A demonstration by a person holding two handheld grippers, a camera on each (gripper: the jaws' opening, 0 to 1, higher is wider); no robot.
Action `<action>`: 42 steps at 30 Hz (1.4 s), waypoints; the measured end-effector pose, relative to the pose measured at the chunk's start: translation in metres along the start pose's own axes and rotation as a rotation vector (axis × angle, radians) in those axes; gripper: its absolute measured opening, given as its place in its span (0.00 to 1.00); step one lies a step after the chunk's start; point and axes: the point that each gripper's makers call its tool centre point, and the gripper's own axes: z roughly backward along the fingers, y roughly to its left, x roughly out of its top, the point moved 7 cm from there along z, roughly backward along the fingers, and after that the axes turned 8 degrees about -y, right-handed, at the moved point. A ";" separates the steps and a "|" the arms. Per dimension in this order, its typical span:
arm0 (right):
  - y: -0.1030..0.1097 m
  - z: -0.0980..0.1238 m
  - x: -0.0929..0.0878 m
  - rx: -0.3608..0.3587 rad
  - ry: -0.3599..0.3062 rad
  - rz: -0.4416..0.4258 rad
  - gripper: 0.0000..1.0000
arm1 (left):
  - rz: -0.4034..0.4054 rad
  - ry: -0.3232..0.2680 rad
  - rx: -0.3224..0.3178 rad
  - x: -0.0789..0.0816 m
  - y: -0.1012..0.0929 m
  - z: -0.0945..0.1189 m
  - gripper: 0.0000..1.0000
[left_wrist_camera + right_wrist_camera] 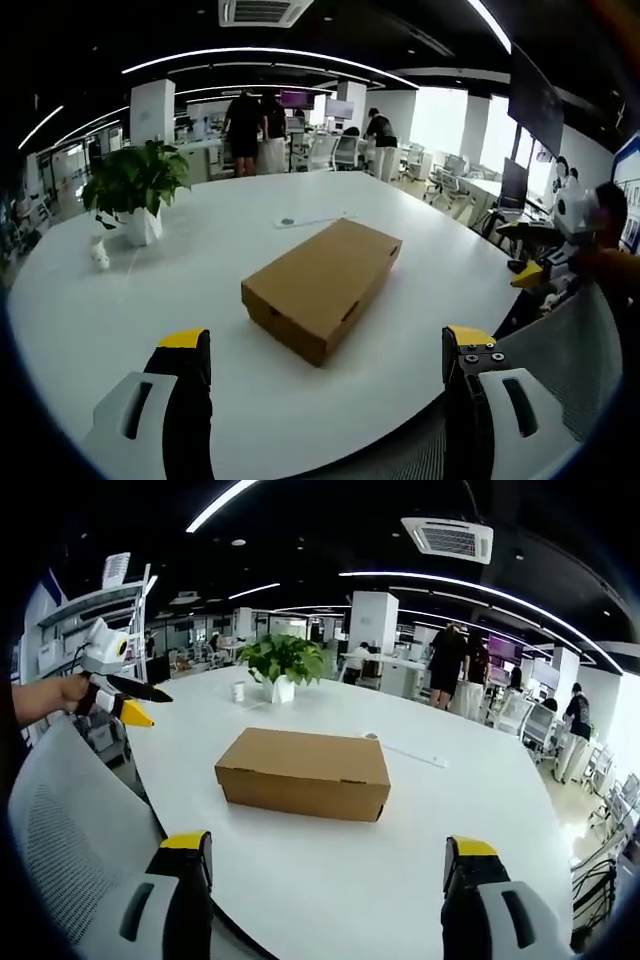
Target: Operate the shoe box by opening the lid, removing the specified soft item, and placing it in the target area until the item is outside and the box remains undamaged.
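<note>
On white table (pixel 150 300), closed shoe box (pixel 322 286), both tools apart — left tool (pixel 125 702) beside mesh chair (pixel 70 830).

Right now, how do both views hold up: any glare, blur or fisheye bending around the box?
Left gripper view: box sharp with a soft shadow, table edge bowed by the fisheye, windows blown out, the other gripper at right blurred. Right gripper view: box evenly lit and sharp, table mildly glossy, ceiling light strips curved, chair near the rim stretched.
</note>
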 end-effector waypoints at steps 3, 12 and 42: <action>-0.005 -0.003 0.001 0.002 0.014 0.008 0.96 | 0.006 0.007 0.002 -0.001 0.001 -0.006 1.00; -0.017 -0.013 0.001 0.014 0.021 0.009 0.95 | 0.022 0.029 -0.006 -0.001 0.004 -0.021 1.00; -0.051 -0.071 0.003 0.063 0.013 0.070 0.91 | 0.014 0.091 0.016 -0.011 0.012 -0.069 1.00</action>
